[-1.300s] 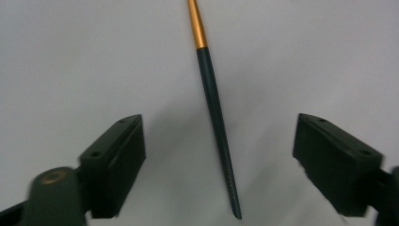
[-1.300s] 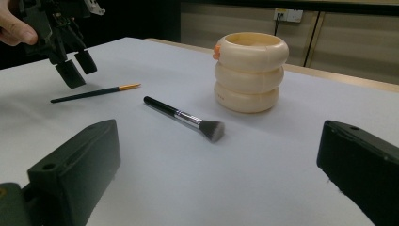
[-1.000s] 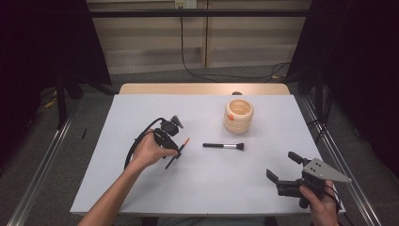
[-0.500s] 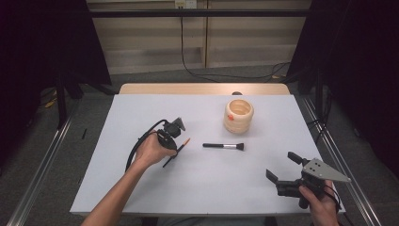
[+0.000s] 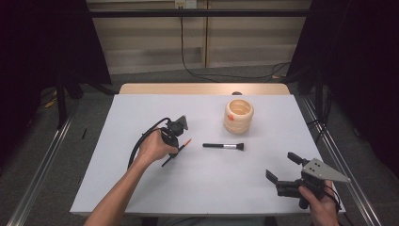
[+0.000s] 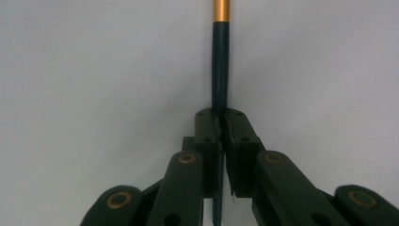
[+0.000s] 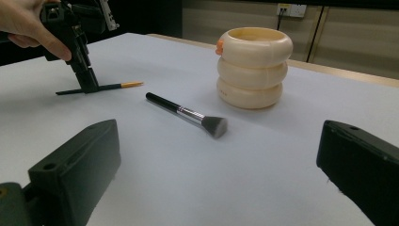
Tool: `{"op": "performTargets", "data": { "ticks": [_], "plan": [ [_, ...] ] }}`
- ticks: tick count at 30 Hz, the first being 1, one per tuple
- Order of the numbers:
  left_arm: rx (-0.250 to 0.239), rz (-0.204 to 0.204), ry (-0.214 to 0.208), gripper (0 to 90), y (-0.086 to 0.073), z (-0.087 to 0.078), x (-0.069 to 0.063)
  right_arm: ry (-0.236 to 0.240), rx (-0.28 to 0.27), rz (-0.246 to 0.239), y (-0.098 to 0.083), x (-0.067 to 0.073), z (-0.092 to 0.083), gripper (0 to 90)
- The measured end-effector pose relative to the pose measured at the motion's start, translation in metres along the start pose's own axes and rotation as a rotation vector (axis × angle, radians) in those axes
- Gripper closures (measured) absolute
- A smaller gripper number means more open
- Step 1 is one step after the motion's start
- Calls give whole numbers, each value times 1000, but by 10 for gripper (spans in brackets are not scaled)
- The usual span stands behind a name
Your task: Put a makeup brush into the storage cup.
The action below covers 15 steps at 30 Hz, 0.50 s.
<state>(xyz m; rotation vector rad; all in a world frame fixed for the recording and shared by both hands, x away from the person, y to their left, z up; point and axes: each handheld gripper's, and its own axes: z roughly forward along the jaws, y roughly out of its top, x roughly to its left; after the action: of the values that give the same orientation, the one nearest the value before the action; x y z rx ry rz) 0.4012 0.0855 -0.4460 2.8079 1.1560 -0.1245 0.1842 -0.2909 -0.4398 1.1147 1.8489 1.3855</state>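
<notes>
A thin dark stick (image 6: 220,56) with a gold band and an orange tip (image 5: 187,141) lies left of the white table's middle. My left gripper (image 6: 221,117) points down onto it; its jaws have just been closing and now pinch the stick's dark shaft. From the right gripper view, that left gripper (image 7: 87,82) stands on the stick (image 7: 113,86). A black makeup brush (image 5: 223,146) lies at mid-table, bristles to the right. Behind it stands a cream ringed holder (image 5: 238,115). My right gripper (image 5: 283,167) hovers open near the front right corner, facing the brush (image 7: 186,113).
The white table (image 5: 141,188) has bare surface in front of the brush and along its left side. A wooden strip (image 5: 202,88) runs along the far edge. Metal rails flank the table on the floor. The left gripper's black cable (image 5: 141,141) loops beside the hand.
The left gripper's jaws have closed onto the thin stick, and the hand has settled slightly lower. The right hand has kept still.
</notes>
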Motion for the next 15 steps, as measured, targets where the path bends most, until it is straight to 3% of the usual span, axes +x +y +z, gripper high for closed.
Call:
{"op": "performTargets", "data": {
  "ticks": [4,11,15],
  "plan": [
    [-25,-25,-49,850,-4,-1,7,-3,1,-2,0,-1,0,0],
    [-33,-17,-60,851,-5,-3,8,-9,1,0,0,-1,0,0],
    [-62,-20,-80,851,-9,-5,11,-9,1,1,0,-1,-1,0]
  ]
}}
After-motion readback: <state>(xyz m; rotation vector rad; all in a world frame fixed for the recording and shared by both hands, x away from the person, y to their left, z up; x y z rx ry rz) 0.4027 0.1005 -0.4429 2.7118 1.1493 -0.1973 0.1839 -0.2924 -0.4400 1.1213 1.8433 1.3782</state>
